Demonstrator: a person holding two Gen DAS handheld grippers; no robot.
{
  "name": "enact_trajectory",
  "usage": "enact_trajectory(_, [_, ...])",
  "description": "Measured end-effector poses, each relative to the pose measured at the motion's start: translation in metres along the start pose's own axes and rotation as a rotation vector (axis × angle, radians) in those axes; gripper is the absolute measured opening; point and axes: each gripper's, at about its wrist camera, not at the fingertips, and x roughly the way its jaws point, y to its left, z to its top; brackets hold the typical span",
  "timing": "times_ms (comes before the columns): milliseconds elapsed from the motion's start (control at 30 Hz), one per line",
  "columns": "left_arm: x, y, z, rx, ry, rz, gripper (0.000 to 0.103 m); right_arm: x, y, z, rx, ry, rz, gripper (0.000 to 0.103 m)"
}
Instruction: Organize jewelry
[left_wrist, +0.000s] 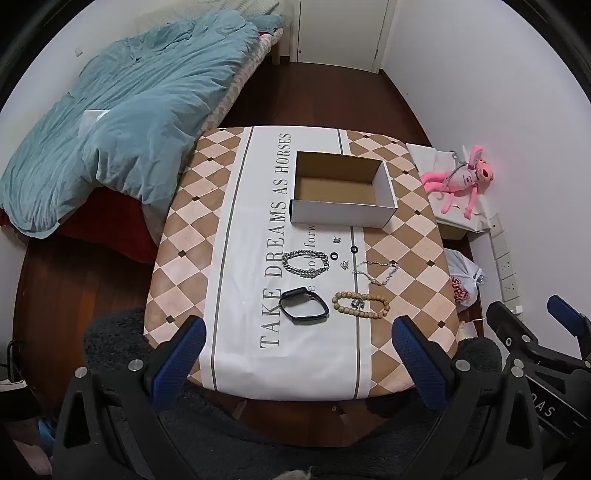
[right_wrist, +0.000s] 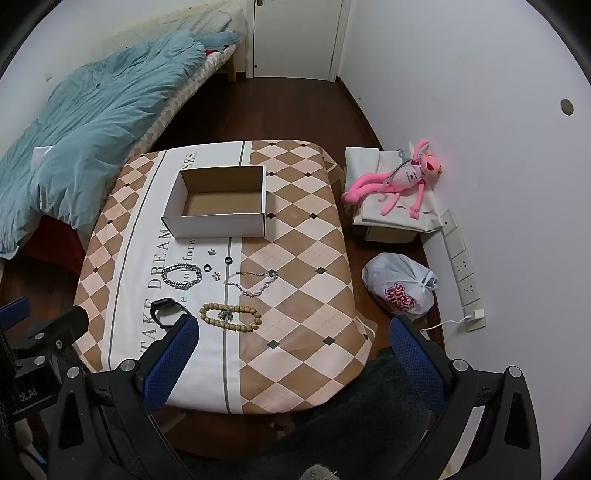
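An empty open cardboard box stands at the far middle of the table. In front of it lie a thick silver chain bracelet, a thin silver chain, a tan bead bracelet, a black smart band, two small black rings and small charms. My left gripper is open and empty above the table's near edge. My right gripper is open and empty, near the front right corner.
The table has a checkered cloth with lettering. A bed with a teal duvet is at the left. A pink plush toy, a white plastic bag and a wall power strip are at the right.
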Motion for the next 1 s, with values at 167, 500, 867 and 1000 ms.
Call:
enact_trajectory(167, [-0.001, 0.001, 0.0, -0.002, -0.005, -0.008, 0.103, -0.002, 0.0, 0.0, 0.0, 0.0, 0.0, 0.103])
enact_trajectory(500, [-0.006, 0.002, 0.004, -0.001, -0.014, -0.004, 0.103, -0.005, -0.001, 0.001, 0.001, -0.005, -0.002, 0.103])
enact_trajectory(867, [-0.013, 0.002, 0.007, -0.001, -0.017, -0.004, 0.103, -0.008, -0.002, 0.001, -0.001, -0.012, -0.004, 0.103])
enact_trajectory(1000, [-0.017, 0.003, 0.01, 0.0, -0.019, -0.005, 0.103, -0.011, -0.003, 0.004, -0.001, -0.014, -0.007, 0.103])
